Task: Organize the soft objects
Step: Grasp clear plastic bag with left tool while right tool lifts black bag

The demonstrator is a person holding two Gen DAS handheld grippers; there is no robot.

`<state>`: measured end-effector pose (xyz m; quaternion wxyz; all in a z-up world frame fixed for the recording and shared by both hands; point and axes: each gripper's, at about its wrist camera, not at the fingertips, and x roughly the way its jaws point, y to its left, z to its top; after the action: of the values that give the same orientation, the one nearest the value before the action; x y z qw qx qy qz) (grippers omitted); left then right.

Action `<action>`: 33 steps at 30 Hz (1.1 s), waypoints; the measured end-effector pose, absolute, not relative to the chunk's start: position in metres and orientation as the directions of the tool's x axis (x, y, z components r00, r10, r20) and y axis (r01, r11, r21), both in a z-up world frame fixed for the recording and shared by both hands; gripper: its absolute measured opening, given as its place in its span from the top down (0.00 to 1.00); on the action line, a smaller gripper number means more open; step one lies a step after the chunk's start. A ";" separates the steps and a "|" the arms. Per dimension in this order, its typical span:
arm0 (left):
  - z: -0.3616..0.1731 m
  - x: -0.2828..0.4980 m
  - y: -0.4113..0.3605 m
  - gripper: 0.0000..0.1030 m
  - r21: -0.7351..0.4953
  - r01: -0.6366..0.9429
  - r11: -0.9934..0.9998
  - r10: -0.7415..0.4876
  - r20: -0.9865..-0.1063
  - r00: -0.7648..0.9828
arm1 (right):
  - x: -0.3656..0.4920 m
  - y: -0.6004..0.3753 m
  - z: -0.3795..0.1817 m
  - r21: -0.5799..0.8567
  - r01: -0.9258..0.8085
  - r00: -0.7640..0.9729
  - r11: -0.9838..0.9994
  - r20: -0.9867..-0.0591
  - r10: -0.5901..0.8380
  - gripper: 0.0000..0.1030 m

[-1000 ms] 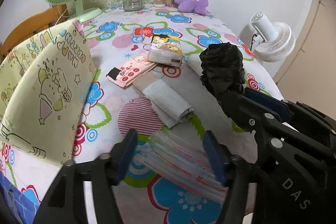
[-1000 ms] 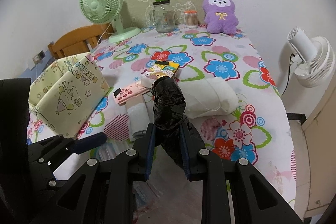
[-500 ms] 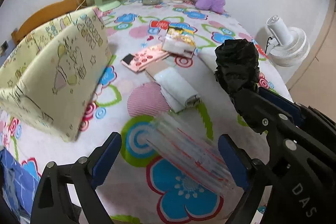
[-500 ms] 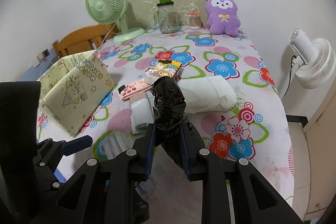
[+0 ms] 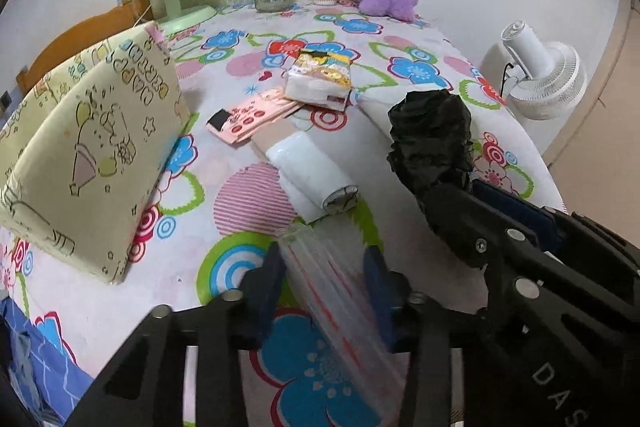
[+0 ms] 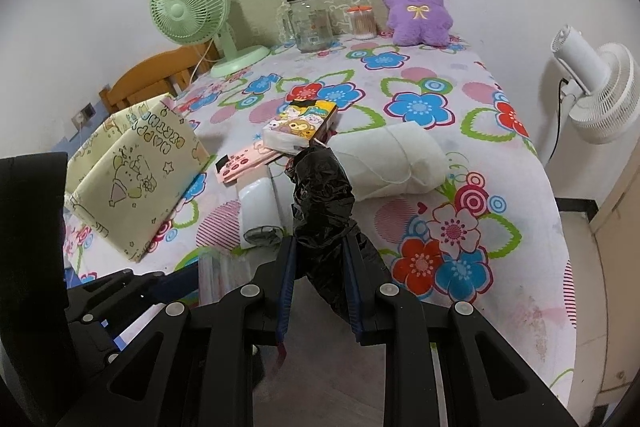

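left gripper [image 5: 326, 267] has its jaws closed in on a stack of clear zip bags [image 5: 340, 303] with red seal lines, down at the near edge of the flowery tablecloth [image 5: 416, 71]. right gripper [image 6: 318, 259] is clamped on a crumpled black plastic bag [image 6: 322, 195], held up above the table. just past them a white roll [image 5: 308, 171] lies beside a pink packet [image 5: 248, 115] and a cartoon tissue pack [image 5: 320, 77]. yellow gift bag [image 5: 92, 147] sits off to the left.

Reading "DAS" in pale letters on the near-right black gripper body [image 5: 560, 379]; showing "HAPPY BIRTHDAY", upside down, along the cream storage box [image 6: 136, 183] at left.
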<state>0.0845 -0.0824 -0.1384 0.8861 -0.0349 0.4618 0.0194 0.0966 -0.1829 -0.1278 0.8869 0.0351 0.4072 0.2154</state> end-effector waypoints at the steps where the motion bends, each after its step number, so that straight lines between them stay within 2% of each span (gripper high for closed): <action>1: -0.137 0.085 -0.083 0.70 -0.046 -0.061 0.997 -0.003 -0.819 0.573 | 0.097 -0.183 -0.127 0.242 -0.350 0.575 0.905 -0.707 0.411 0.75; 4: -0.135 0.083 -0.083 0.79 -0.048 -0.042 0.998 -0.015 -0.814 0.581 | 0.095 -0.182 -0.125 0.245 -0.344 0.580 0.906 -0.703 0.410 0.75; 7: -0.131 0.081 -0.086 0.82 -0.029 -0.028 0.999 -0.007 -0.801 0.599 | 0.091 -0.180 -0.123 0.245 -0.342 0.586 0.907 -0.699 0.410 0.75; 33: -0.047 0.053 -0.056 0.83 0.005 0.060 0.998 -0.041 -0.666 0.745 | 0.054 -0.151 -0.042 0.199 -0.287 0.707 0.937 -0.616 0.348 0.75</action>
<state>0.0527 -0.0557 -0.0473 0.9339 0.0129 0.3563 -0.0271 0.0544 -0.1507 -0.0415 0.9229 0.0441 0.3418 0.1720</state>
